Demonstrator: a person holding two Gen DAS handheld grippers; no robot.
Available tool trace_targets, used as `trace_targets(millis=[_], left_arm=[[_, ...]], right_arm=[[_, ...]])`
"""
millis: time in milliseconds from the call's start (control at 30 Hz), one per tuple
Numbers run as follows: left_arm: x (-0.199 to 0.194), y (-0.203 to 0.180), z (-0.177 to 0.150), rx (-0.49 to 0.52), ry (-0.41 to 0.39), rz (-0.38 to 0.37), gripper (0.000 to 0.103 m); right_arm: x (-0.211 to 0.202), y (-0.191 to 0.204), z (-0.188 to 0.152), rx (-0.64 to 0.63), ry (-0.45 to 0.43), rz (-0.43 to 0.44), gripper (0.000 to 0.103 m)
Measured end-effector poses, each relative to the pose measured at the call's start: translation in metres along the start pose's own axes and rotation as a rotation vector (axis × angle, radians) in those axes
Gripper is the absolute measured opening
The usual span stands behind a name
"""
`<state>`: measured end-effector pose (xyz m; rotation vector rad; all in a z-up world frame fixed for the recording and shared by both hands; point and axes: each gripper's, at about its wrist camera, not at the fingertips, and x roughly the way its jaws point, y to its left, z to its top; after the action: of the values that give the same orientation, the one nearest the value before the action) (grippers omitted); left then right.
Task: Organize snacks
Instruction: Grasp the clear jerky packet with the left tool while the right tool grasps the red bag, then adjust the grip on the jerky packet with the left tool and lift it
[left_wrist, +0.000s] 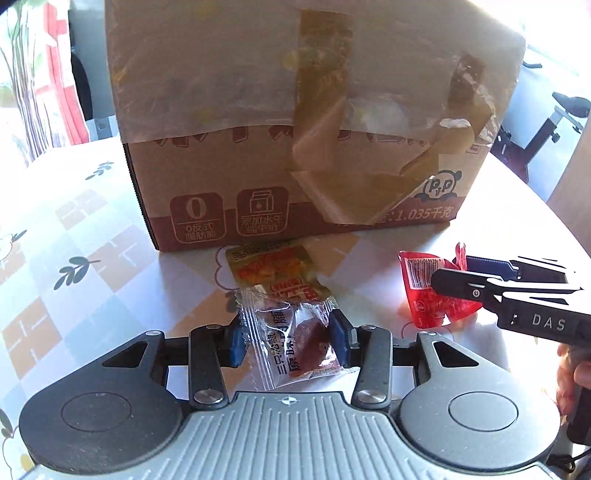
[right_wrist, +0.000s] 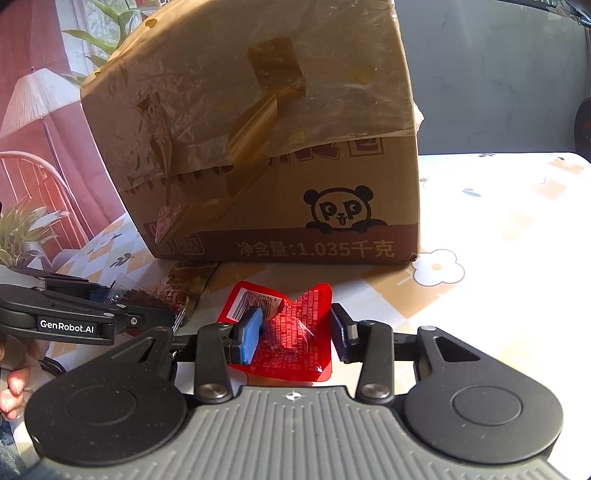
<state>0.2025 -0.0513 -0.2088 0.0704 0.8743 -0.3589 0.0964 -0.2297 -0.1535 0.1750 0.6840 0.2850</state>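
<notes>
Big brown cardboard box (left_wrist: 295, 122) with peeling yellowish tape and a panda logo stands on the checked, flower-print tablecloth (left_wrist: 74, 229), right behind both snacks and blocking everything past it. A gold-and-orange flat foil snack sachet (left_wrist: 273, 269) lies on the cloth just in front of the box's lower edge, partly under the clear packet. Left gripper (left_wrist: 288, 338) points steeply down at the cloth; only a few fingertips of the hand holding it show, at the edge of the right wrist view. Its blue pads (left_wrist: 236, 341) sit at either side of a clear plastic snack packet with a dark brown piece inside (left_wrist: 295, 343); both pads appear to touch the wrapper edges, so it looks grasped, lightly. Right gripper (right_wrist: 295, 336) comes in lower-angled, beside the left one, near but apart. A red crinkled foil snack packet with a barcode label (right_wrist: 291, 332) sits between its fingers: left blue pad is pressed on the packet, but a gap shows at the right finger, so cannot tell whether it is truly clamped.
</notes>
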Motion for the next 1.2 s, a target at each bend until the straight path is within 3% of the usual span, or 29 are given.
trace_targets(millis=[67, 167, 367, 500, 667, 733, 800, 967, 1133, 1200], left_arm=[[0.002, 0.004, 0.003, -0.031, 0.001, -0.006, 0.047], [0.003, -0.003, 0.005, -0.045, -0.002, 0.001, 0.060], [-0.003, 0.001, 0.010, -0.054, -0.028, 0.028, 0.063], [0.009, -0.003, 0.025, -0.019, -0.018, 0.031, 0.074], [0.035, -0.009, 0.038, 0.027, 0.019, 0.111, 0.073], [0.034, -0.009, 0.038, 0.034, 0.009, 0.102, 0.066], [0.029, -0.010, 0.037, 0.056, 0.007, 0.078, 0.051], [0.013, -0.005, 0.023, 0.078, 0.002, 0.053, 0.051], [0.000, 0.013, 0.012, 0.015, 0.004, 0.039, 0.052], [-0.004, 0.024, 0.010, -0.030, -0.008, -0.003, 0.055]], right_arm=[[0.002, 0.001, 0.000, 0.003, 0.000, 0.002, 0.042], [0.003, 0.001, -0.001, 0.001, 0.000, 0.002, 0.042], [0.004, 0.001, -0.001, 0.001, 0.000, 0.003, 0.042], [0.005, 0.001, -0.001, 0.000, 0.000, 0.004, 0.043], [0.006, 0.000, -0.001, 0.012, -0.001, 0.009, 0.043], [0.007, 0.000, -0.001, 0.010, -0.001, 0.008, 0.043], [0.007, 0.000, -0.001, 0.008, 0.001, 0.009, 0.044], [0.007, 0.001, -0.001, 0.003, 0.003, 0.007, 0.044], [0.008, 0.003, -0.001, -0.001, 0.004, 0.007, 0.044], [0.008, 0.004, -0.001, -0.003, 0.004, 0.006, 0.044]])
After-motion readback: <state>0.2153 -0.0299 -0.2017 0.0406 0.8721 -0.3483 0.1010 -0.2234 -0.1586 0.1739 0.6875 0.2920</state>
